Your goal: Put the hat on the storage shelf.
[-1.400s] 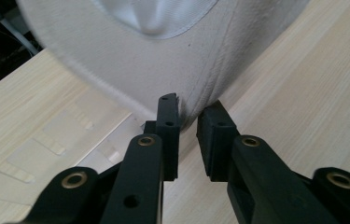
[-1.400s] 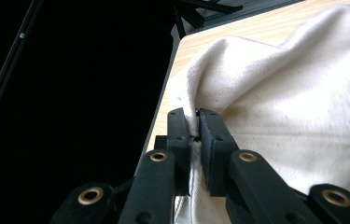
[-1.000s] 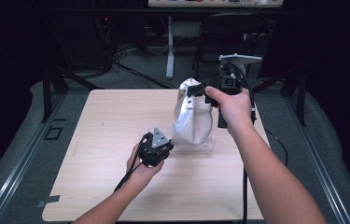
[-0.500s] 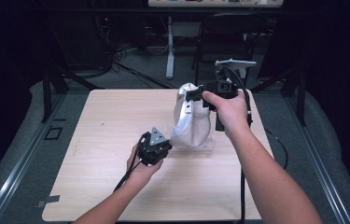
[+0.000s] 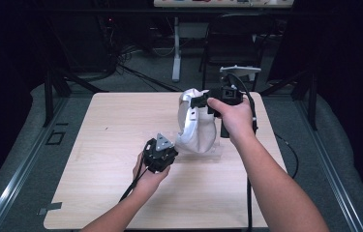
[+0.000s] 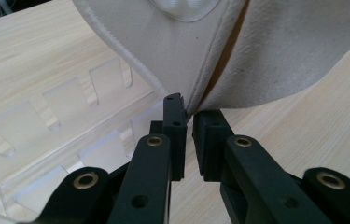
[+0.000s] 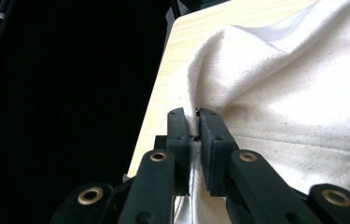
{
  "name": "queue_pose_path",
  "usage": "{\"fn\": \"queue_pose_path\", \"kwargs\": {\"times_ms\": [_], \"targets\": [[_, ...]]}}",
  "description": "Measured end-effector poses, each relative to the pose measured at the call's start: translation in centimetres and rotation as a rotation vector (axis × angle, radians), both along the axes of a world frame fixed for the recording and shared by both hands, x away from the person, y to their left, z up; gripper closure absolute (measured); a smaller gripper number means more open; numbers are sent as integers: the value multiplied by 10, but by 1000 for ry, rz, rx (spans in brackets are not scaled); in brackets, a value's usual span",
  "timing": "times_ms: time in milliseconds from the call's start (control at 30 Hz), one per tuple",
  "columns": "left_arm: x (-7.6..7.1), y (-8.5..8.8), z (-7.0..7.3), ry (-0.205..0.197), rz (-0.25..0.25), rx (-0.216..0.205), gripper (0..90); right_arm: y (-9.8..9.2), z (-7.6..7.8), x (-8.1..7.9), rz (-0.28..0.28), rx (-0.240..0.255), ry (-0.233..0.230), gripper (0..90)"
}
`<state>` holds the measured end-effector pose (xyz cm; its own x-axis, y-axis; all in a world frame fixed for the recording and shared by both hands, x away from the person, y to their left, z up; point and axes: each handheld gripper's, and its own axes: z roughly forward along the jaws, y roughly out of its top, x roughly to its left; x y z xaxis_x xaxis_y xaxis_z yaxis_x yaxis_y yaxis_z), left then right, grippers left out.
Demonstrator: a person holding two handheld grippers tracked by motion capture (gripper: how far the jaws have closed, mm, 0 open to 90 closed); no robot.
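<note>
Now we start from the pale wooden tabletop (image 5: 101,159), where the cream canvas bag (image 5: 196,130) stands above a clear slotted acrylic rack (image 6: 56,140). Since a second ago, our right gripper (image 5: 199,101) has drawn the bag's upper rim slightly nearer, staying clenched on it. Our left gripper (image 6: 187,114) pinches the lower corner. Likely we are stretching the bag open. Its inside stays hidden.
</note>
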<state>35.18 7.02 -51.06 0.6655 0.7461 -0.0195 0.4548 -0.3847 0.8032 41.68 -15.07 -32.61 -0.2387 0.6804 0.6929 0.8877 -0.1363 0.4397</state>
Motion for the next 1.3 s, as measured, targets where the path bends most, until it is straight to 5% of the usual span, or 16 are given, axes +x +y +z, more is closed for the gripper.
{"fn": "queue_pose_path", "kwargs": {"times_ms": [233,367,567,933,1300], "targets": [[-3,-3,-2,1,32,0,847,4,-3,2,8,4,-3,834],[0,1,-2,54,40,-39,831,5,-5,2,11,7,1,833],[-8,3,3,-1,3,-28,692,1,-7,3,0,11,4,834],[-14,-7,13,-68,-27,11,642,-1,-8,3,-7,9,-1,833],[-10,-7,15,-104,-7,32,806,2,-11,2,-3,10,-6,832]]}}
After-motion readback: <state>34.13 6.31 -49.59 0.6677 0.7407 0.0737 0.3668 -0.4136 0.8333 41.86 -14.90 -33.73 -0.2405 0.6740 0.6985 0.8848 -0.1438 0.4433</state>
